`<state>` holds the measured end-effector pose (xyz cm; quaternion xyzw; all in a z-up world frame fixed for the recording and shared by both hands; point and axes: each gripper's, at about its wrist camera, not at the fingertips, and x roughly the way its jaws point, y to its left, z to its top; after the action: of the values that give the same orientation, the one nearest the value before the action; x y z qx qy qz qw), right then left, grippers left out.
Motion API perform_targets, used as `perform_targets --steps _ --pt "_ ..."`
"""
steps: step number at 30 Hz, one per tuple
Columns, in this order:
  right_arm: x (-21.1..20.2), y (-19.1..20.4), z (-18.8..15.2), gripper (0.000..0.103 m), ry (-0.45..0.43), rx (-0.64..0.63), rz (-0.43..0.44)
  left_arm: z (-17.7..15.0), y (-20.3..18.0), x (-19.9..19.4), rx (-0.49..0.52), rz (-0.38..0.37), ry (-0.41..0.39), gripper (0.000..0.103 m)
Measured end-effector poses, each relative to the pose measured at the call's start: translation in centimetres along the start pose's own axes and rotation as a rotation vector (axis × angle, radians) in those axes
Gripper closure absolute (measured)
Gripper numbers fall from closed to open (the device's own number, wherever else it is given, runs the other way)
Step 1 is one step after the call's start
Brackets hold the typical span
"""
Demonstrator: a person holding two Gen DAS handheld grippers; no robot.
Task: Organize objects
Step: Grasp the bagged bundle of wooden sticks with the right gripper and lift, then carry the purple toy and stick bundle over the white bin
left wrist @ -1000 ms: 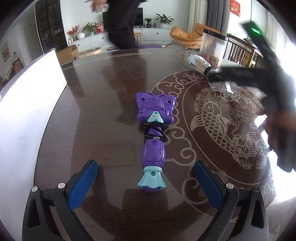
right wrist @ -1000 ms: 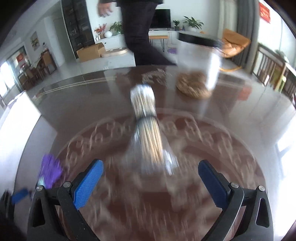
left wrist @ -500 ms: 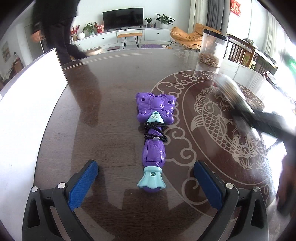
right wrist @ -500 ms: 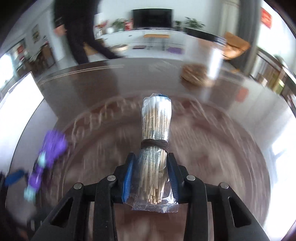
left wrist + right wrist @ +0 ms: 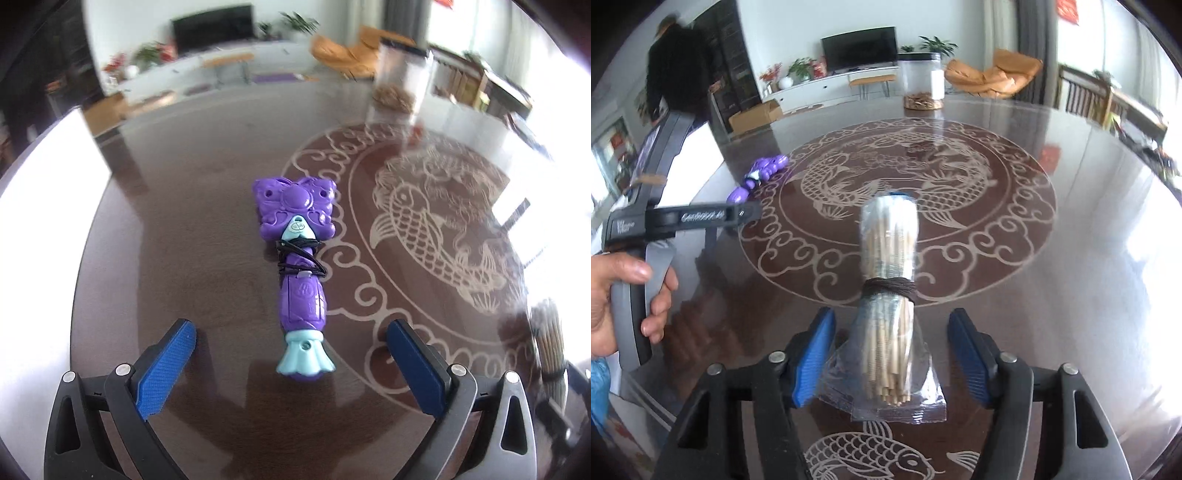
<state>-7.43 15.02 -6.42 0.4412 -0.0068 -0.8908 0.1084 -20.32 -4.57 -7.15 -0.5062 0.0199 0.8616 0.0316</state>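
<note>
As right tongs (image 5: 890,354) have just been opening, swab bundle (image 5: 889,295) lies between, untouched

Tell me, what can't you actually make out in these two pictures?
- Jar contents: left view, motion blur; small and far in the right view.
- Stick bundle: left view, blurred and cut off at the right edge.
- Purple toy: right view, its near end sits behind the left gripper's arm.
- Bundle underside: right view, hidden by the bundle itself.
</note>
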Motion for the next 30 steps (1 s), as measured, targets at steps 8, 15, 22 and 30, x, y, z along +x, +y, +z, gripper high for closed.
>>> perform_targets --steps 8,15,22,30 --pt "0.9 0.5 1.6 0.032 0.075 -0.030 0.026 3.6 0.2 0.8 0.038 -0.006 0.018 0.066" --pt "3.1 1.1 4.7 0.074 0.165 -0.097 0.003 -0.3 0.2 -1.9 0.010 -0.020 -0.066 0.084" --pt "-0.7 -0.4 2.7 0.074 0.158 0.011 0.083 -7.2 1.5 -9.1 -0.093 -0.093 -0.217 0.084" --pt "-6.2 5.3 5.3 0.074 0.077 -0.068 0.183 -11.4 6.2 -20.5 -0.186 -0.144 -0.375 0.084"
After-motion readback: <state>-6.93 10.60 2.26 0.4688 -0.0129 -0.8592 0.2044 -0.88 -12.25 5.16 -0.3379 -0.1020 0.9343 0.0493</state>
